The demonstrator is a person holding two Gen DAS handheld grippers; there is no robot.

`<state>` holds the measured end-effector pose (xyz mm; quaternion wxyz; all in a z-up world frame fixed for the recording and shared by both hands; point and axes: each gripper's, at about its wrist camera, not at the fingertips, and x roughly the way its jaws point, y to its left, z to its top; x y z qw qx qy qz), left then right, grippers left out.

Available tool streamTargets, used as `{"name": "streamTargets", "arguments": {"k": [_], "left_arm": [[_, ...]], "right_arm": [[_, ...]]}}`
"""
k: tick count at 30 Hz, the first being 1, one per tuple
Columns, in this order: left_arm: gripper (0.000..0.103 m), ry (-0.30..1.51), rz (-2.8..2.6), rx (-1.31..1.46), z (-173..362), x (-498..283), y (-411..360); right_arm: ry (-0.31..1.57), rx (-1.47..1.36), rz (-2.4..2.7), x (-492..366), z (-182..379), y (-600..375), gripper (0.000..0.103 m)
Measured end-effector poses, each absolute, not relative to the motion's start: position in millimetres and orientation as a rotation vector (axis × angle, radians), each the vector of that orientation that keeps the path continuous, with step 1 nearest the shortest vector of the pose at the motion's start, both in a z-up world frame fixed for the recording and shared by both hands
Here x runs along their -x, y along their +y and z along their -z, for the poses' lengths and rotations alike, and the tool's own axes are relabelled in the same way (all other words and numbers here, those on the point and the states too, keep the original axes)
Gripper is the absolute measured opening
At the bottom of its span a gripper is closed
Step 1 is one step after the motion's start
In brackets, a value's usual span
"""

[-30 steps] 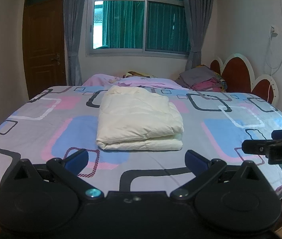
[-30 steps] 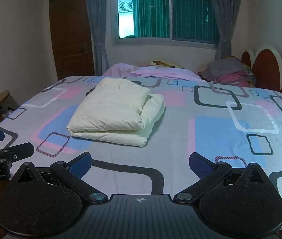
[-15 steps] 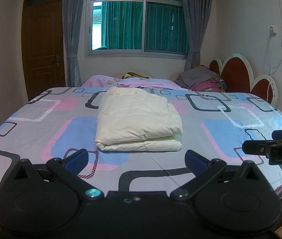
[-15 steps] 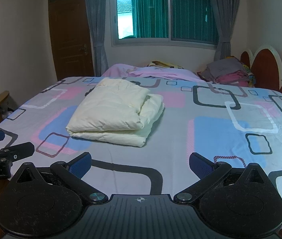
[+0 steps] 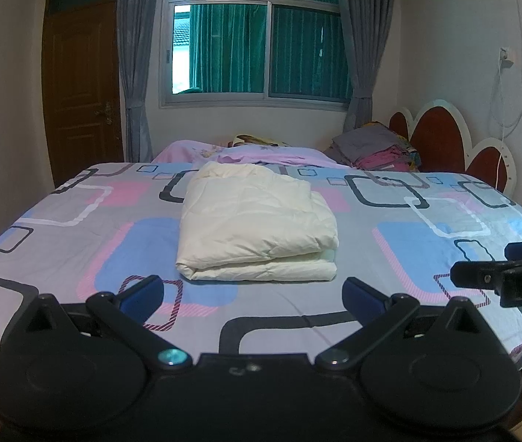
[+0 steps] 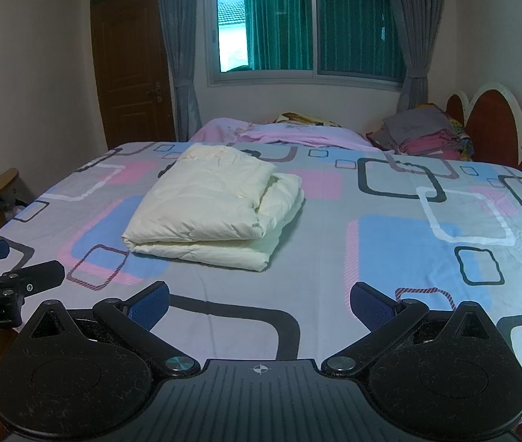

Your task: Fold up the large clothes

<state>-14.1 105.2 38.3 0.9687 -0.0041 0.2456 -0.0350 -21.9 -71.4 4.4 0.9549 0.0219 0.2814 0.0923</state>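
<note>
Left wrist view: left claw [image 5: 252,291] spread wide, blue pads [image 5: 142,291] apart, pinching nothing, held low at the near edge of the bed [image 5: 58,228]. Cream folded garment [image 5: 257,224], puffy, looks like a padded jacket or quilted piece, lies folded in a thick stack on the bed's patterned sheet, roughly centre, ahead of the claw and well apart from it. Folded edge faces the camera, layers visible along the near side. Right claw [image 5: 482,263] pokes in from the right edge of this view, above the sheet, touching nothing. Right wrist view: right claw [image 6: 259,300] also spread wide, empty, blue pads [image 6: 371,304] apart over the near part of the bed. Same garment [image 6: 209,206] sits left of centre here, top layer smaller than the lower one, right side stepped. Left claw [image 6: 14,263] seen at left edge, off the bed's side. Behind: pink blanket [image 6: 283,132] bunched at far edge of the bed, pile of folded clothes [image 6: 423,132] at far right by the red scalloped headboard [image 6: 489,110], window with green curtains [image 6: 319,25], brown door [image 6: 132,66] at left.
</note>
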Motion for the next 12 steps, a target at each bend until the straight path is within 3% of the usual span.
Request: {"name": "streamTargets", "arguments": {"k": [12], "left_arm": [[0.103,0.494,0.068,-0.001,-37.8,15.6,105.4]], "right_arm": [[0.567,-0.045,-0.199,22.5,-5.3,-72.2,0.103]]}}
